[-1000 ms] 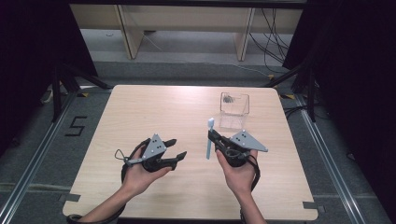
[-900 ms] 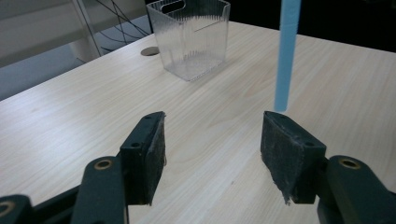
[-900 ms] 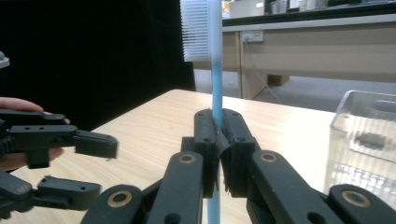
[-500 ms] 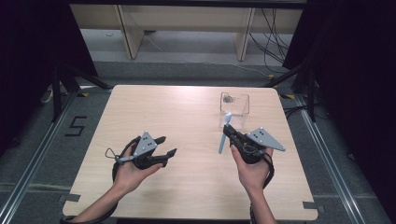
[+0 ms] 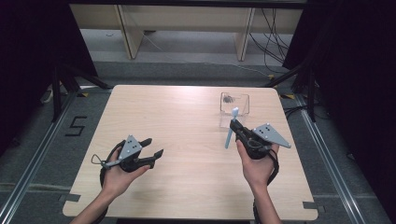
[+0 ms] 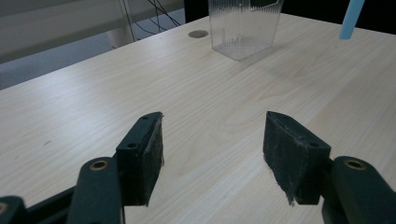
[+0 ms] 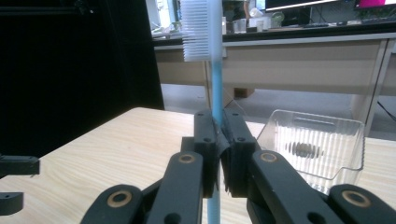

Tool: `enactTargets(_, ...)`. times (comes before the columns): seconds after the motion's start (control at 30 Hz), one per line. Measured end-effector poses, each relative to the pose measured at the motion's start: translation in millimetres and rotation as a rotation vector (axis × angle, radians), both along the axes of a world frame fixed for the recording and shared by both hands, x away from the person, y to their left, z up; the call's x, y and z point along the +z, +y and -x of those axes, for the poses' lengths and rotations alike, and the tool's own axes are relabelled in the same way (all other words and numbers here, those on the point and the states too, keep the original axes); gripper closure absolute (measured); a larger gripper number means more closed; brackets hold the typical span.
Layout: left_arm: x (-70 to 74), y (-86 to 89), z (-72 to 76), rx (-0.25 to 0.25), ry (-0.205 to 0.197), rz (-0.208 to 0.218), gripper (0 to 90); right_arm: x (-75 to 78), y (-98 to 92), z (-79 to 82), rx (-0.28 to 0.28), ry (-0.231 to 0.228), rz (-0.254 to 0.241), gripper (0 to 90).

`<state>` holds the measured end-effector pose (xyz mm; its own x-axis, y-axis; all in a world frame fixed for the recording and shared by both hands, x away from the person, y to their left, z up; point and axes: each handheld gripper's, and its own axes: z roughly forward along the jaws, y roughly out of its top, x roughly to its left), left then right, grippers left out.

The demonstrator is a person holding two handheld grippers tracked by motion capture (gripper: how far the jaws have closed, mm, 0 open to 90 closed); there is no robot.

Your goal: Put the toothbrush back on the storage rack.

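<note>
Wooden table, right claw pinching toothbrush, bristles visible close-up, left claw wide.

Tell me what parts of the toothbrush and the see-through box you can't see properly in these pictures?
- Toothbrush handle: right gripper view, its bottom end is cut off by the lower edge, and the right gripper covers the middle.
- Toothbrush again: left gripper view, just a blue bit shows; the top edge cuts the rest.
- Dark thing inside the clear box: high view, too small to tell.
- Clear box: left gripper view, top cut off.

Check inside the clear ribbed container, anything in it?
One small dark object lies on the floor of the clear container; the ribbed walls blur it in the right gripper view, so I cannot identify it.
</note>
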<state>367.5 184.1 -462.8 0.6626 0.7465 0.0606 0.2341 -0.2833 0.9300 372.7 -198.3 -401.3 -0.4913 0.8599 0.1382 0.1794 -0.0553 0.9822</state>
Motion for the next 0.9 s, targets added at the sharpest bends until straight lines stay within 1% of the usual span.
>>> enactTargets(0.03, -1.3, 1.1, -0.2, 0.0, 0.0, 0.008, 37.3, 0.9, -0.6, -1.2, -0.007, -0.001, 0.001, 86.0)
enactTargets(0.07, -2.6, 2.7, -0.1, 0.003, 0.002, 0.011, 37.3, 1.8, -1.2, -1.2, -0.007, 0.012, 0.005, 86.1)
enactTargets(0.1, -3.6, 4.5, 0.6, 0.012, 0.007, 0.006, 37.2, 2.3, -1.9, -2.3, -0.015, -0.002, 0.014, 86.1)
enactTargets(0.13, -4.3, 5.4, 1.0, 0.015, 0.011, 0.005, 37.1, 3.2, -1.6, -3.2, -0.012, 0.004, 0.009, 86.0)
enactTargets(0.2, -6.8, 7.3, 1.1, 0.022, 0.016, 0.012, 37.0, 3.8, -1.7, -5.7, -0.013, -0.013, 0.01, 86.0)
enactTargets(0.23, -7.5, 7.9, 1.0, 0.021, 0.017, 0.012, 37.0, 5.0, -2.5, -6.5, -0.016, -0.014, 0.024, 86.0)
enactTargets(0.3, -9.5, 8.5, 0.9, 0.024, 0.02, 0.023, 36.9, 6.1, -2.0, -7.6, -0.016, 0.0, 0.016, 86.0)
enactTargets(0.33, -10.2, 8.8, 0.8, 0.024, 0.019, 0.023, 36.9, 6.7, -3.5, -9.0, -0.022, -0.015, 0.031, 86.1)
enactTargets(0.37, -10.9, 8.8, 0.7, 0.023, 0.019, 0.029, 37.0, 7.2, -4.0, -10.0, -0.022, -0.016, 0.035, 86.1)
enactTargets(0.43, -11.8, 9.0, 0.8, 0.023, 0.017, 0.032, 36.9, 8.2, -4.7, -11.5, -0.026, -0.018, 0.033, 86.0)
enactTargets(0.47, -11.6, 9.5, 1.5, 0.031, 0.022, 0.023, 36.9, 8.5, -4.8, -12.1, -0.027, -0.021, 0.03, 86.1)
enactTargets(0.5, -11.9, 9.7, 1.4, 0.031, 0.022, 0.025, 36.9, 9.3, -4.5, -12.1, -0.028, -0.003, 0.019, 86.0)
enactTargets(0.53, -12.1, 9.9, 1.3, 0.032, 0.022, 0.027, 36.9, 9.8, -6.3, -14.1, -0.035, -0.029, 0.038, 86.0)
enactTargets(0.57, -12.2, 10.1, 1.2, 0.033, 0.021, 0.028, 36.9, 10.5, -5.9, -13.8, -0.031, -0.012, 0.021, 86.0)
enactTargets(0.6, -12.2, 10.3, 1.0, 0.034, 0.021, 0.028, 36.9, 10.9, -6.2, -14.1, -0.034, -0.01, 0.018, 86.0)
enactTargets(0.63, -12.3, 10.5, 0.8, 0.035, 0.02, 0.03, 36.9, 11.4, -7.0, -15.3, -0.036, -0.016, 0.016, 86.1)
enactTargets(0.67, -12.3, 10.7, 0.7, 0.036, 0.019, 0.031, 36.9, 12.3, -8.5, -15.9, -0.04, -0.016, 0.03, 86.0)
enactTargets(0.7, -12.3, 10.9, 0.5, 0.037, 0.018, 0.032, 36.9, 12.6, -8.5, -16.9, -0.047, -0.019, 0.022, 86.0)
enactTargets(0.73, -12.5, 11.0, 0.4, 0.037, 0.018, 0.034, 36.9, 13.1, -8.8, -17.7, -0.04, -0.019, 0.015, 86.0)
enactTargets(0.8, -12.8, 11.1, 0.0, 0.037, 0.018, 0.036, 36.9, 14.9, -11.8, -20.4, -0.06, -0.029, 0.035, 86.0)
enactTargets(0.83, -12.6, 11.3, 0.3, 0.04, 0.021, 0.029, 36.9, 14.9, -11.8, -20.4, -0.06, -0.029, 0.035, 86.0)
enactTargets(0.87, -13.6, 11.1, -0.4, 0.034, 0.017, 0.037, 36.9, 15.0, -11.6, -21.7, -0.063, -0.031, 0.025, 86.0)
enactTargets(0.9, -13.6, 11.2, 0.1, 0.038, 0.022, 0.033, 36.8, 15.6, -13.5, -24.0, -0.068, -0.046, 0.033, 86.0)
